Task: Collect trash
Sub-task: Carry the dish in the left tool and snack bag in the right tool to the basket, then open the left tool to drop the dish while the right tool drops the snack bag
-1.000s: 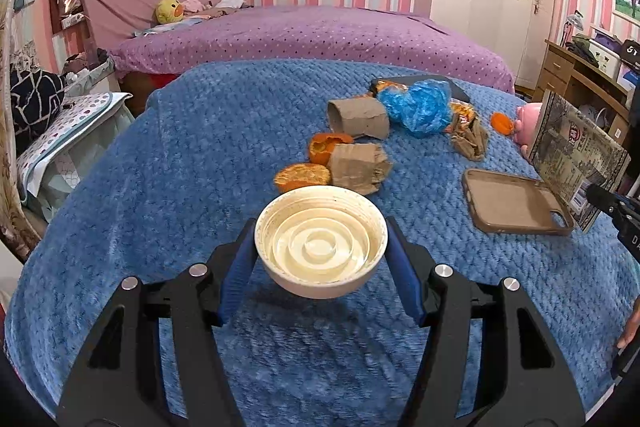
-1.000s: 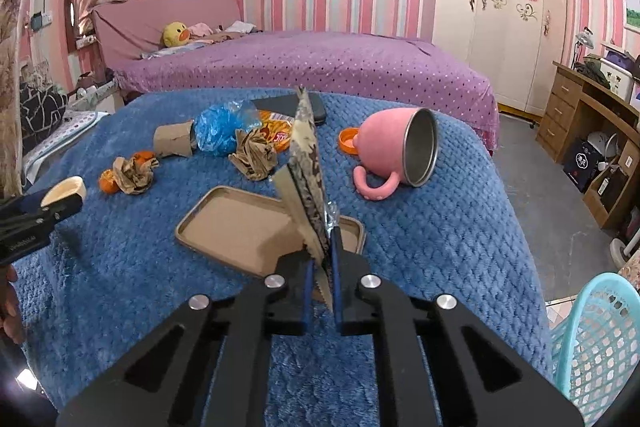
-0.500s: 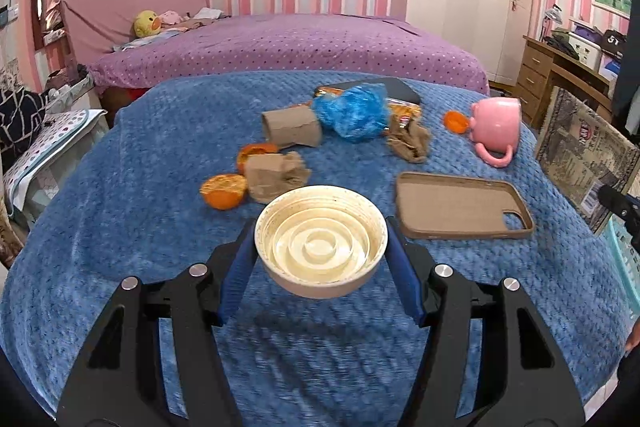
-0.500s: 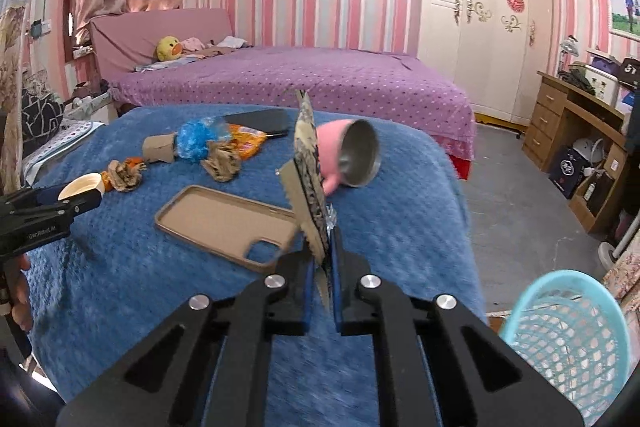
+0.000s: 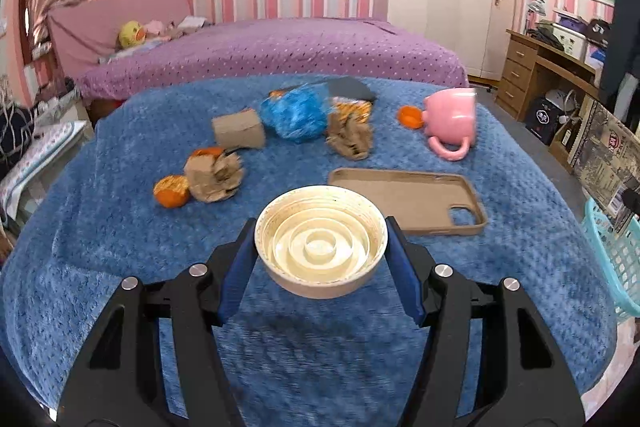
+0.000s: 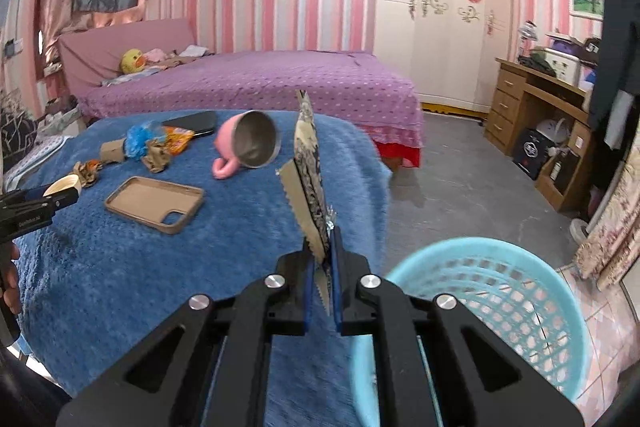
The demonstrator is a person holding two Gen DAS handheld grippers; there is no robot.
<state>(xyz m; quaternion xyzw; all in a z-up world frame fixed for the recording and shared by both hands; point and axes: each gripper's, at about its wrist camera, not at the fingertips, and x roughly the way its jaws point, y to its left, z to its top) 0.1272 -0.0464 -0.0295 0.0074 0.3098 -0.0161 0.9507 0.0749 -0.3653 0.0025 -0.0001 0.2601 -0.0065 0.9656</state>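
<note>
My left gripper (image 5: pixel 321 247) is shut on a cream round lid (image 5: pixel 321 241) with ringed ridges, held above the blue blanket (image 5: pixel 120 259). My right gripper (image 6: pixel 322 279) is shut on a flat printed snack wrapper (image 6: pixel 308 171) with a serrated edge, standing upright near the blanket's right edge. A light blue mesh basket (image 6: pixel 492 291) stands on the floor just right of that gripper and also shows in the left wrist view as the basket (image 5: pixel 616 259). Crumpled brown paper (image 5: pixel 214 177), orange peels (image 5: pixel 171 190), a cardboard tube (image 5: pixel 239 129) and a blue plastic bag (image 5: pixel 296 113) lie further back.
A tan phone case (image 5: pixel 408 201) lies behind the lid and a pink mug (image 5: pixel 450 123) on its side behind that. A dark phone (image 6: pixel 192 123) lies at the far edge. A purple bed (image 6: pixel 260 79) stands behind, a wooden desk (image 6: pixel 532 107) to the right. Grey floor (image 6: pixel 460 187) right of the blanket.
Both grippers have swung right with their loads. The blue basket has come into both views and now sits close to the right gripper. The trash pile has slid left.
</note>
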